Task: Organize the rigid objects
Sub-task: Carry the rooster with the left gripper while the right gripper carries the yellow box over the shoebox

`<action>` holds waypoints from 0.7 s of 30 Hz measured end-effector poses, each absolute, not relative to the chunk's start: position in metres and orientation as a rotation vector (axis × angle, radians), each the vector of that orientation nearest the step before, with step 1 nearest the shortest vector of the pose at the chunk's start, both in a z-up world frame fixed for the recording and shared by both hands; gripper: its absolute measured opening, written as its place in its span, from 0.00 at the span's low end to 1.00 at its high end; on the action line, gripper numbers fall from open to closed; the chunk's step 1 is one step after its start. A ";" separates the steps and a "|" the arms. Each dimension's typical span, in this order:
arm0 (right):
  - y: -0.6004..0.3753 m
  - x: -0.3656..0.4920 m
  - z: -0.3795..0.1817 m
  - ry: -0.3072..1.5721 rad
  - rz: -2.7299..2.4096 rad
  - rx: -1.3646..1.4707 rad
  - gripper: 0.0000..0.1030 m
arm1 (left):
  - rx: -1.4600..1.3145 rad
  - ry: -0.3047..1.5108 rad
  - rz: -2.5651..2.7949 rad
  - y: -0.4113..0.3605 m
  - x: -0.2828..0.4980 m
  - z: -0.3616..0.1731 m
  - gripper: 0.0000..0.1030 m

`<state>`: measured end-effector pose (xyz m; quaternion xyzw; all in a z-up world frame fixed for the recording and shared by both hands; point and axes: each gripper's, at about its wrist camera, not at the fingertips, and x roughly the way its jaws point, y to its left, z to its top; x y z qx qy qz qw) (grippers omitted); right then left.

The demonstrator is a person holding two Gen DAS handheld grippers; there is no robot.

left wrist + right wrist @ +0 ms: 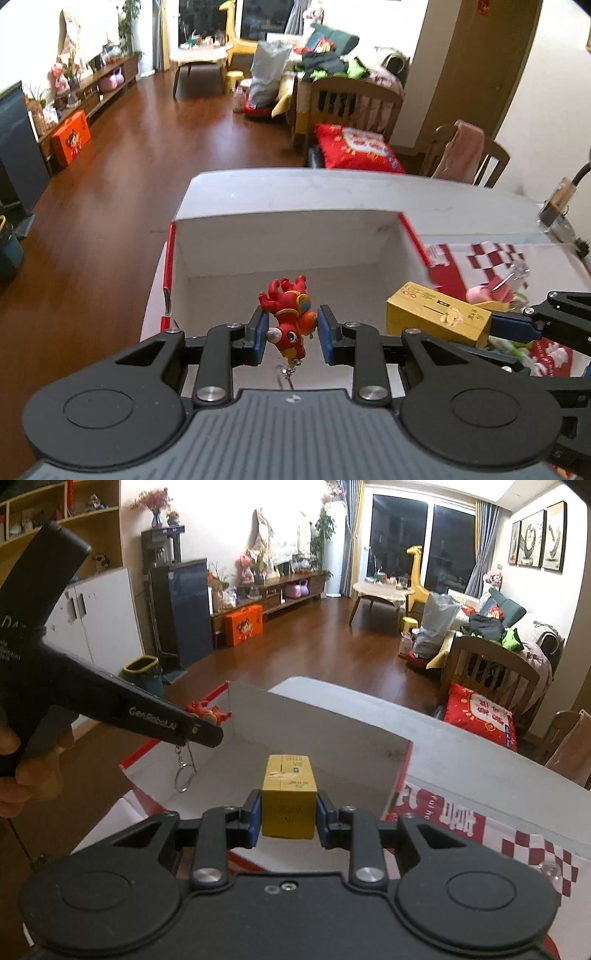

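The left claw (290, 334) is clamped on a red toy keychain (290, 317), whose ring dangles below the pads. Ahead of and below that claw lies the open white box (288, 240), seemingly bare inside. To its right, the right claw (288, 814) pinches a small yellow carton (289, 794), with the same box just beyond. Best, I think, to bring both well past the near wall, lower them close to the floor of the box, keep the two apart, then let go gently so nothing bounces out.

Pink toy (487, 293) blurred, half-hidden
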<state>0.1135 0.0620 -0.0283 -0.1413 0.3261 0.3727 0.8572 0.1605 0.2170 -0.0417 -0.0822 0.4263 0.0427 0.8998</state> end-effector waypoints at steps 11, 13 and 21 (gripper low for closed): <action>0.107 0.152 -0.078 0.822 0.731 -0.326 0.28 | -0.133 0.997 0.079 0.231 0.199 -0.099 0.27; 0.112 0.158 -0.085 0.840 0.721 -0.337 0.28 | -0.124 1.015 0.082 0.231 0.206 -0.108 0.27; 0.123 0.170 -0.107 0.914 0.694 -0.376 0.28 | -0.108 1.082 0.065 0.229 0.226 -0.132 0.27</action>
